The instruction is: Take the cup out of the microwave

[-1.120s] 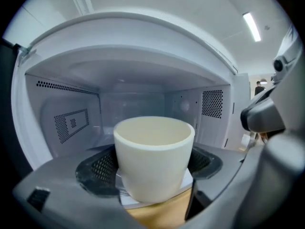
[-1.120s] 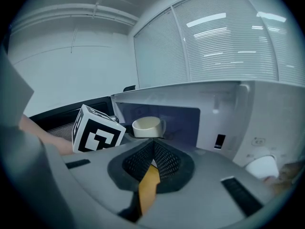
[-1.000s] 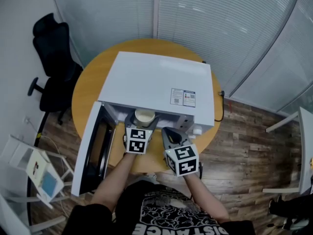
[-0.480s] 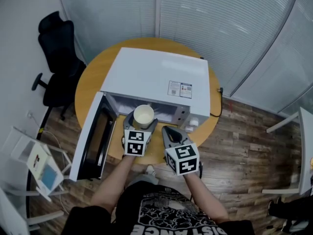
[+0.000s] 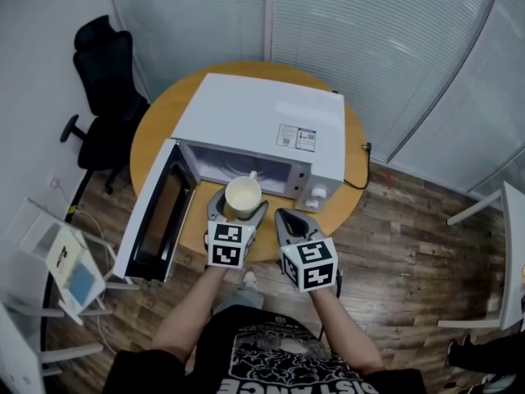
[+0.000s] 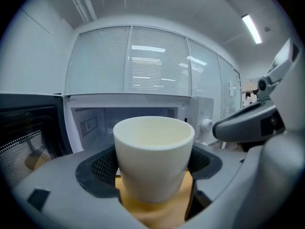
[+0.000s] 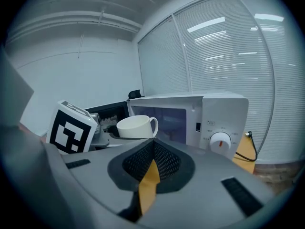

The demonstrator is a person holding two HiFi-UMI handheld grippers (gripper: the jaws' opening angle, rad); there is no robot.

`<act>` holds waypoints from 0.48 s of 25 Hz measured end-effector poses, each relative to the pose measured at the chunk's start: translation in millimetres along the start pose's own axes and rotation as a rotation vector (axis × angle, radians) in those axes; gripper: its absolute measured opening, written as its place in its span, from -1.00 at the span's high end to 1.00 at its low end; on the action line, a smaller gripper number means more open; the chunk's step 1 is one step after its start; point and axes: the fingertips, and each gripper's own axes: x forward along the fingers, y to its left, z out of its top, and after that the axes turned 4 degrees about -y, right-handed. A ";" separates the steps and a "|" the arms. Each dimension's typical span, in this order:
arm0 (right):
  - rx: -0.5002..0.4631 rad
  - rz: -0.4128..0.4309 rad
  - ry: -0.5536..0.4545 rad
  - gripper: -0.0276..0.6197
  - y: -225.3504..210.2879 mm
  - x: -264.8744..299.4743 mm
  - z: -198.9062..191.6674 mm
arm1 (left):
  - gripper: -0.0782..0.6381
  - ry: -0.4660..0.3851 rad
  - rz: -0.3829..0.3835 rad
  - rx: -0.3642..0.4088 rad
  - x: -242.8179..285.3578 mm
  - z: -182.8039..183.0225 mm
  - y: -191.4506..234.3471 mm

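The left gripper (image 5: 237, 213) clamps the cup (image 5: 243, 194) between its jaws, now drawn clear of the microwave (image 5: 256, 120) cavity ahead (earlier it sat in the opening). Beside it, the right gripper (image 5: 289, 223) stays pinched together, empty.

The cream-white cup (image 5: 243, 195) sits upright (handle toward the cavity), clamped in the left gripper (image 5: 239, 208), just outside the white microwave (image 5: 254, 125), whose door (image 5: 154, 213) hangs open at its left.

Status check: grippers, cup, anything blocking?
Left gripper shut on cup. Right gripper shut, empty. Cup upright, outside microwave, in front of its opening. Door open at left, nothing blocking.
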 end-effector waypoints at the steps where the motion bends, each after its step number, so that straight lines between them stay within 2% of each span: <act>1: 0.002 0.001 -0.003 0.87 0.3 -3.5 -0.5 | -0.42 -0.002 0.002 0.002 -4.6 1.0 -3.0; 12: -0.002 0.029 -0.037 0.87 10.2 -41.1 -7.8 | -0.42 -0.017 0.023 0.012 -48.5 -2.5 -29.4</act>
